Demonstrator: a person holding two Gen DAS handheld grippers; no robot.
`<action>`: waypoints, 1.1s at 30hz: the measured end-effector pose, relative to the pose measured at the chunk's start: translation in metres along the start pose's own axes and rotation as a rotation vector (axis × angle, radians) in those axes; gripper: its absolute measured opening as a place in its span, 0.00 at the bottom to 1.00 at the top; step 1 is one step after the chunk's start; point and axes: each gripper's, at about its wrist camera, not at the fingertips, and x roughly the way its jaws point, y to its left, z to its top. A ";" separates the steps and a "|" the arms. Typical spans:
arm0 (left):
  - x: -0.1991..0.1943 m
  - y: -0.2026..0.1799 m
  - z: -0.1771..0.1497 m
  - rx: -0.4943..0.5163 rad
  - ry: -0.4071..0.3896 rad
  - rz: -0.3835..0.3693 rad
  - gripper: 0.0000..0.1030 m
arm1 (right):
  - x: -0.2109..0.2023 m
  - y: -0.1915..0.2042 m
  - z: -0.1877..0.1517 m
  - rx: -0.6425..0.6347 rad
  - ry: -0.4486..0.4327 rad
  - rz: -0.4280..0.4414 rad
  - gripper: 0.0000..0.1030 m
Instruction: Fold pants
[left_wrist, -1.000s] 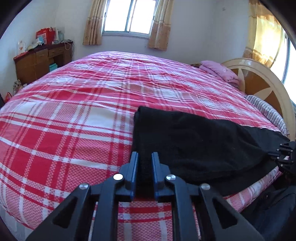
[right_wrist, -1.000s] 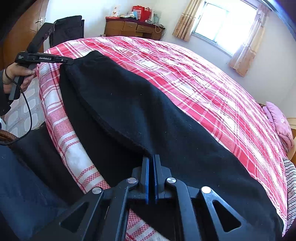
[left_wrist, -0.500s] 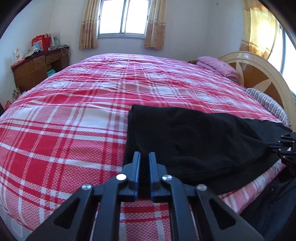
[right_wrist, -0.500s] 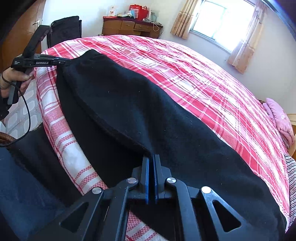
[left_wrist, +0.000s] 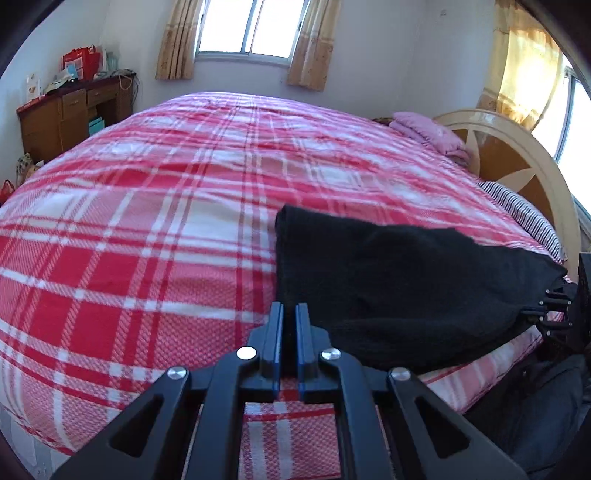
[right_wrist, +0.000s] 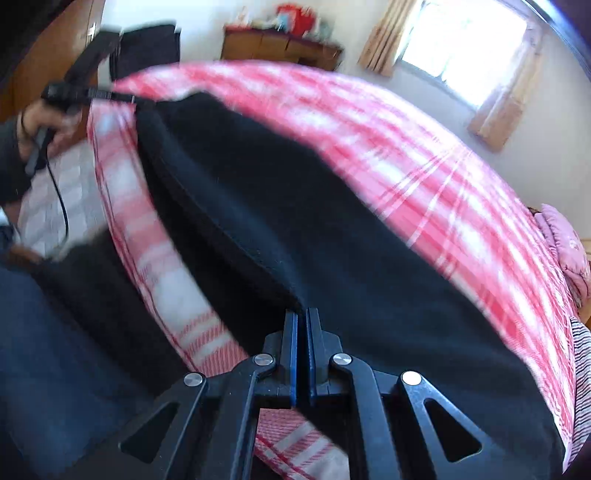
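1. Since a second ago, your left tool (left_wrist: 289, 314) is gripping tighter, and the black pants (left_wrist: 388, 280) are sliding right of it.
2. Your right tool (right_wrist: 302, 321) is clamping the pants' near edge, above the bed (left_wrist: 147, 221).
3. You are handling soft, limp, light fabric, likely sagging between holds; keep pinching corners and hems.

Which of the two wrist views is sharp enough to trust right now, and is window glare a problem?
Left wrist view: sharp, plaid bedspread and black pants crisp; windows blown out but no glare on the bed. Right wrist view: motion-blurred throughout, plaid smeared, only the right gripper crisp; window overexposed. Both fisheye-curved.
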 end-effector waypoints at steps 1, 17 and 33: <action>-0.001 0.001 -0.001 0.002 -0.006 -0.006 0.09 | 0.003 0.000 -0.001 0.002 0.003 0.006 0.04; -0.028 -0.043 0.022 0.067 -0.110 0.010 0.47 | -0.032 -0.065 0.032 0.206 -0.112 0.117 0.19; 0.037 -0.272 0.027 0.477 0.091 -0.450 0.47 | -0.113 -0.203 -0.154 0.869 -0.041 -0.140 0.32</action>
